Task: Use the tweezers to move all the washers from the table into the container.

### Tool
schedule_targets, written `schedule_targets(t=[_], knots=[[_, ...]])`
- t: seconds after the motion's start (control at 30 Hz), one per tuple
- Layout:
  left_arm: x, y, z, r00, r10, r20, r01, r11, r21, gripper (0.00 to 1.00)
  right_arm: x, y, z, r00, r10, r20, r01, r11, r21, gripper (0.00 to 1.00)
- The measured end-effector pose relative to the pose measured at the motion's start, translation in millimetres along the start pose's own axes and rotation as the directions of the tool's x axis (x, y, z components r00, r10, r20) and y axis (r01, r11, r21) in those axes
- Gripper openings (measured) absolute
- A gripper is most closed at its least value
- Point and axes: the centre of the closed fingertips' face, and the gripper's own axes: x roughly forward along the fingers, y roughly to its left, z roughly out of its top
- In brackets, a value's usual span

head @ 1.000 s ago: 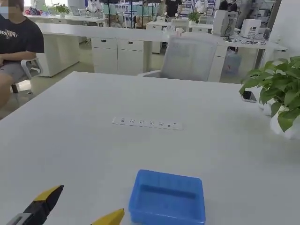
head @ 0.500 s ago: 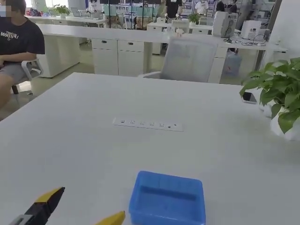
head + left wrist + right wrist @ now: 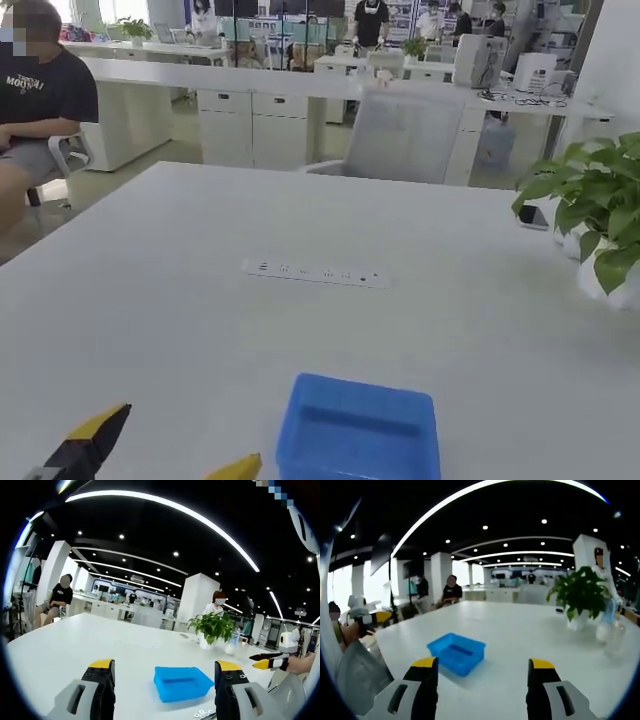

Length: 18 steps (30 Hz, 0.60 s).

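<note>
Holding wide: left tool (image 3: 165, 666) has both yellow-tipped jaws spread far apart, nothing between them. Right tool (image 3: 482, 662) is the same, wide and gripping nothing.

Blue container (image 3: 358, 428) sits on the white table (image 3: 200, 320) near the front edge, upright, open side up; nothing inside that I can make out. In the left gripper view a small cluster of washers (image 3: 202, 713) lies on the table just in front of the container, near that view's right jaw. They are too small to count.

In the head view two yellow jaw tips at the bottom left, just left of the container, look like the left tool.

Versus 1.0 s ago: the whole head view has slid down a little, so the camera moved. Container and power strip (image 3: 315, 272) keep the same spot relative to each other. The jaw tips sit slightly lower in frame with the same wide spread.

Background: potted plant (image 3: 590, 200) at the right table edge, grey chair (image 3: 400, 135) behind the table, seated person (image 3: 40, 100) far left.
</note>
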Motion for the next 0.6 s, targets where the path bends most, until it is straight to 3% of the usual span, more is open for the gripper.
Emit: schedule_targets(t=[0.5,0.53,0.6], knots=[[-0.8,1.1,-1.5,0.9999,0.01,-0.007,-0.01,1.0,0.009,0.83,1.1,1.7,-2.2,0.9998,0.002,-0.019,-0.002,1.0,-0.006,0.71],[-0.8,1.9,-1.6,0.9999,0.012,-0.009,-0.012,1.0,0.013,0.83,1.3,1.5,-3.2,0.9997,0.004,-0.024,-0.004,1.0,-0.013,0.71],[-0.6,2.6,-2.7,0.9998,0.012,-0.018,-0.012,1.0,0.019,0.85,-0.2,-1.2,-14.2,0.9957,-0.003,-0.093,-0.003,0.997,-0.071,0.7]])
